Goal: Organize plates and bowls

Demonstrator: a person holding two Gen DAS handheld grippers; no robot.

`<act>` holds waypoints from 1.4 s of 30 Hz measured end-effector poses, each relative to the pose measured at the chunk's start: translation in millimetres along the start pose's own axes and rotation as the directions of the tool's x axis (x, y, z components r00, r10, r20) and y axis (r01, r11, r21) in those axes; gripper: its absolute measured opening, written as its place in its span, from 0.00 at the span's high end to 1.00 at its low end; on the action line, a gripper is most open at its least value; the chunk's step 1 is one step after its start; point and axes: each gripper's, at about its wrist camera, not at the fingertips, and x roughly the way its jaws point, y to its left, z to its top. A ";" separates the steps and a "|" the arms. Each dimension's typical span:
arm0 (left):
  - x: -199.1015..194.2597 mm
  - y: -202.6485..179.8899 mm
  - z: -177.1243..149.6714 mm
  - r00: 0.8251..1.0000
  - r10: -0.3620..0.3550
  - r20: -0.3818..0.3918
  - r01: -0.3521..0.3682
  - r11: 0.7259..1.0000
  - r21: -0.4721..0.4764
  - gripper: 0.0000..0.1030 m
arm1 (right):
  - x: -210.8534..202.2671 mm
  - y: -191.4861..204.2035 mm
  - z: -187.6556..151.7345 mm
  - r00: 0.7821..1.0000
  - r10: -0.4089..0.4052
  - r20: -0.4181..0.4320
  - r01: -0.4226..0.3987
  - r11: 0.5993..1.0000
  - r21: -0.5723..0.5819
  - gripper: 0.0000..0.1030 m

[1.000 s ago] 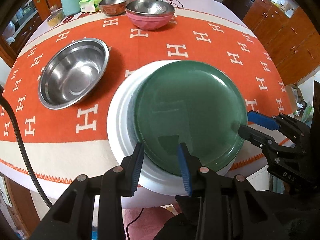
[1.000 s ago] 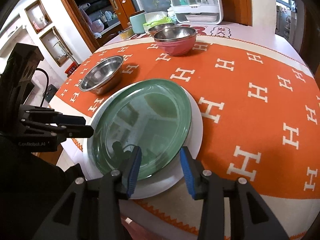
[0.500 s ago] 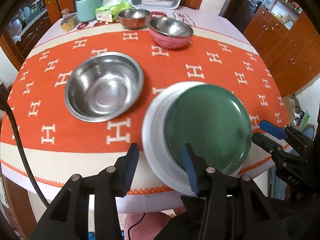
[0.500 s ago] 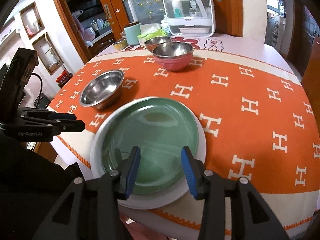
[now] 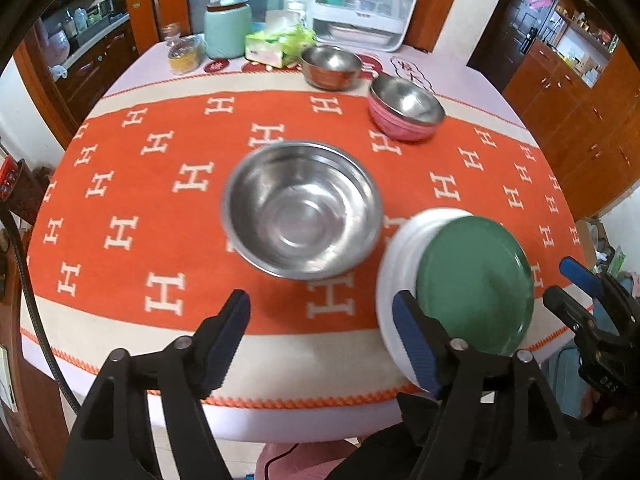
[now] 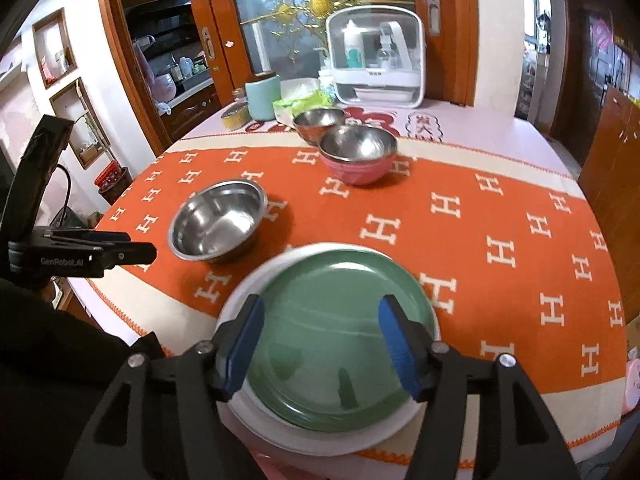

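A green plate (image 5: 474,286) (image 6: 340,336) lies on a larger white plate (image 5: 394,248) (image 6: 248,292) at the table's near edge. A large steel bowl (image 5: 302,208) (image 6: 218,220) sits on the orange cloth. A pink-sided steel bowl (image 5: 404,110) (image 6: 358,154) and a small copper-sided bowl (image 5: 330,66) (image 6: 318,120) stand farther back. My left gripper (image 5: 322,328) is open and empty, in front of the large bowl. My right gripper (image 6: 322,338) is open and empty above the green plate.
At the table's far end stand a mint canister (image 5: 227,26), a tissue pack (image 5: 278,46), a small glass jar (image 5: 182,54) and a white lidded rack (image 5: 362,12). The table's near edge (image 5: 280,412) is close below both grippers. Wooden cabinets stand to the right.
Both grippers have pulled back and up from the plates and opened wider. The left gripper has swung left, now facing the large steel bowl. The plates stay stacked.
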 end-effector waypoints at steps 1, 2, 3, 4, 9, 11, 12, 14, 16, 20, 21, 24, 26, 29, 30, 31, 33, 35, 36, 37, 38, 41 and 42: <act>-1.5 5.1 1.7 1.000 -0.002 0.007 0.002 1.000 0.004 0.27 | 0.4 5.2 1.4 1.000 -0.003 0.003 0.003 1.000 -0.005 0.42; -2.9 10.2 3.7 1.000 -0.004 0.013 0.004 1.000 0.009 0.27 | 1.1 12.1 3.3 1.000 -0.008 0.007 0.008 1.000 -0.013 0.42; -3.7 12.9 4.9 1.000 -0.006 0.016 0.006 1.000 0.012 0.26 | 1.8 19.0 5.2 1.000 -0.013 0.011 0.013 1.000 -0.020 0.42; -4.9 17.8 7.2 1.000 -0.007 0.021 0.006 1.000 0.016 0.25 | 2.6 24.5 7.1 1.000 -0.017 0.013 0.018 1.000 -0.026 0.42; -9.9 35.4 15.9 0.999 -0.021 0.044 0.018 0.999 0.049 0.23 | 9.2 55.3 18.2 0.998 -0.051 0.031 0.052 0.997 -0.049 0.42; -11.0 42.1 19.5 0.998 -0.024 0.052 0.021 0.998 0.065 0.22 | 11.9 64.0 21.6 0.998 -0.059 0.038 0.061 0.997 -0.051 0.42; -11.2 45.4 21.5 0.998 -0.025 0.055 0.021 0.997 0.072 0.22 | 14.4 69.9 24.3 0.997 -0.068 0.041 0.070 0.996 -0.050 0.42; -10.3 53.2 26.3 0.998 -0.024 0.056 0.020 0.996 0.082 0.21 | 19.2 77.6 28.0 0.996 -0.079 0.043 0.081 0.996 -0.047 0.42; -7.9 61.4 31.4 0.998 -0.024 0.052 0.019 0.995 0.094 0.21 | 25.7 87.4 33.4 0.995 -0.090 0.046 0.091 0.995 -0.038 0.42; 0.0 75.5 40.9 0.999 -0.033 0.038 0.028 0.992 0.122 0.20 | 41.0 101.0 42.0 0.993 -0.113 0.046 0.114 0.993 -0.018 0.42; 2.0 78.0 42.6 0.999 -0.041 0.036 0.036 0.991 0.131 0.20 | 46.2 104.7 44.3 0.992 -0.121 0.044 0.122 0.992 -0.012 0.42; 10.4 84.3 48.7 0.998 -0.059 0.022 0.055 0.986 0.155 0.20 | 57.2 112.1 49.0 0.988 -0.145 0.047 0.145 0.989 0.017 0.42; 20.4 88.5 54.4 0.998 -0.067 -0.003 0.067 0.984 0.166 0.20 | 67.0 115.9 52.6 0.989 -0.143 0.033 0.141 0.989 0.041 0.42; 33.0 91.3 60.5 0.996 -0.085 -0.038 0.090 0.982 0.165 0.21 | 80.0 121.3 55.5 0.989 -0.150 0.004 0.150 0.987 0.051 0.42; 37.4 92.2 62.8 0.995 -0.091 -0.049 0.098 0.982 0.164 0.20 | 84.6 122.7 56.3 0.988 -0.156 -0.006 0.156 0.986 0.050 0.42; 42.7 92.7 65.7 0.993 -0.099 -0.062 0.108 0.981 0.162 0.21 | 88.1 123.2 56.4 0.988 -0.154 -0.014 0.155 0.987 0.052 0.42; 53.2 92.5 70.0 0.990 -0.111 -0.089 0.124 0.980 0.153 0.21 | 95.7 123.1 57.1 0.989 -0.147 -0.034 0.149 0.987 0.059 0.42; 65.8 91.4 74.4 0.985 -0.120 -0.123 0.138 0.979 0.151 0.21 | 102.3 122.4 57.3 0.988 -0.146 -0.056 0.150 0.987 0.066 0.42; 70.3 90.0 75.8 0.983 -0.123 -0.135 0.144 0.977 0.156 0.21 | 106.1 121.4 57.4 0.986 -0.149 -0.069 0.154 0.985 0.072 0.42; 74.6 88.3 76.4 0.981 -0.126 -0.146 0.149 0.975 0.162 0.21 | 108.5 120.7 57.6 0.985 -0.153 -0.077 0.158 0.984 0.077 0.42; 78.0 86.6 77.0 0.979 -0.128 -0.156 0.154 0.974 0.167 0.21 | 111.2 120.0 57.3 0.984 -0.156 -0.084 0.163 0.983 0.083 0.42; 89.8 81.7 79.8 0.973 -0.131 -0.189 0.166 0.970 0.180 0.21 | 120.8 115.7 57.8 0.982 -0.158 -0.103 0.169 0.981 0.098 0.42; 95.8 80.4 81.1 0.971 -0.125 -0.203 0.163 0.969 0.185 0.22 | 124.9 113.9 57.8 0.980 -0.162 -0.113 0.174 0.979 0.105 0.42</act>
